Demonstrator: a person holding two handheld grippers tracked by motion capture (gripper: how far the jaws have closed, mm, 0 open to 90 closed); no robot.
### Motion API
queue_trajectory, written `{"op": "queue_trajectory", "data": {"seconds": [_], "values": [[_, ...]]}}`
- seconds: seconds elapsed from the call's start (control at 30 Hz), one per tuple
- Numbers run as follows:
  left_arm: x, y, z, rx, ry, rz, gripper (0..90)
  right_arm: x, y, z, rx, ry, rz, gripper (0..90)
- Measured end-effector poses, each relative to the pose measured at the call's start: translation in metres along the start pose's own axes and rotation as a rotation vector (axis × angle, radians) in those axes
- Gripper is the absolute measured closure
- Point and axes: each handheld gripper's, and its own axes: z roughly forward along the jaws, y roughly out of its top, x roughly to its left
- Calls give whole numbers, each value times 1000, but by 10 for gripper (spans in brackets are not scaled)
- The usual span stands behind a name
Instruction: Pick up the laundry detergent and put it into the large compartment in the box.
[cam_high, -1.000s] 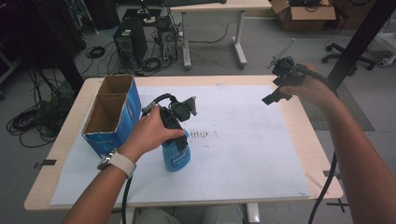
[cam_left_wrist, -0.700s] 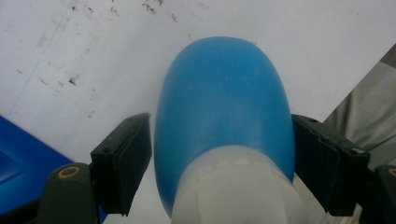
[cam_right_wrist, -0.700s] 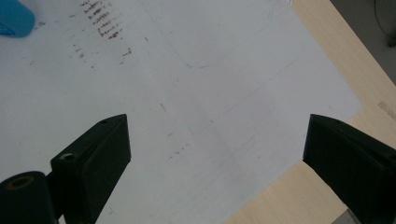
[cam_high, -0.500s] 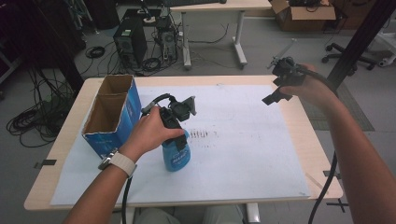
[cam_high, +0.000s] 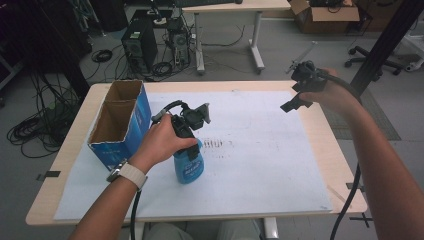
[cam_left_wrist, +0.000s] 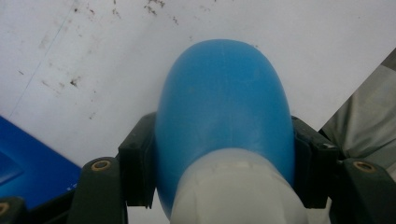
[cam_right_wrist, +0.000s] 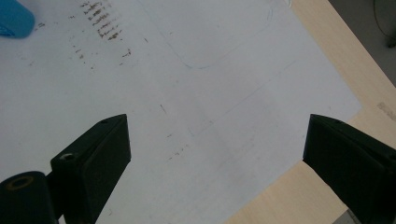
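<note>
On white paper (cam_high: 260, 150), left tongs (cam_left_wrist: 224, 172) pinch a blue bottle (cam_high: 188, 167), label unreadable; right tongs (cam_right_wrist: 217, 158) spread.

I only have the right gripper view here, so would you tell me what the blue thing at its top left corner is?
Observer: It is a blue spray bottle standing upright on the white paper sheet.
Operator: Thank you. Is anything holding it?
Observer: Yes, the left hand-held gripper is shut on its shoulder, a jaw pressed to each side below the white collar.
Operator: Is there anything else on the table?
Observer: An open blue cardboard box stands at the table's left side, beside the bottle.
Operator: And where is my right hand-held gripper?
Observer: The right hand-held gripper is held open above the table's far right part.
</note>
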Motion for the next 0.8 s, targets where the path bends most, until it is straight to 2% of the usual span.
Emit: {"op": "queue_trajectory", "data": {"seconds": [0.13,0.23,0.33,0.37,0.47,0.5,0.53,0.6,0.7,0.73,0.8], "values": [[-1,0,-1,12,-1,-2,376,0,0,0,-1,0,-1,73],[1,-1,-17,-16,-14,-51,377,0,0,0,-4,0,-4,73],[1,-1,-25,-15,-9,-69,377,0,0,0,-5,-1,-8,74],[2,-1,-36,-14,4,-85,377,1,0,0,-7,-1,-10,73],[4,-2,-53,-30,26,-123,377,2,0,-2,-7,-2,-14,74],[4,-2,-53,-30,26,-123,377,2,0,-2,-8,-3,-14,75],[4,-3,-66,-24,43,-138,377,1,-1,-3,-12,-3,-12,75],[5,-4,-79,-26,54,-157,377,1,-3,-6,-18,-3,-9,78],[9,-5,-97,-32,54,-195,377,0,-5,-9,-25,-5,-7,77],[9,-5,-97,-32,54,-195,377,0,-5,-9,-25,-5,-7,77],[14,-8,-113,-18,46,-232,377,0,-6,-11,-27,-7,-7,79]]}}
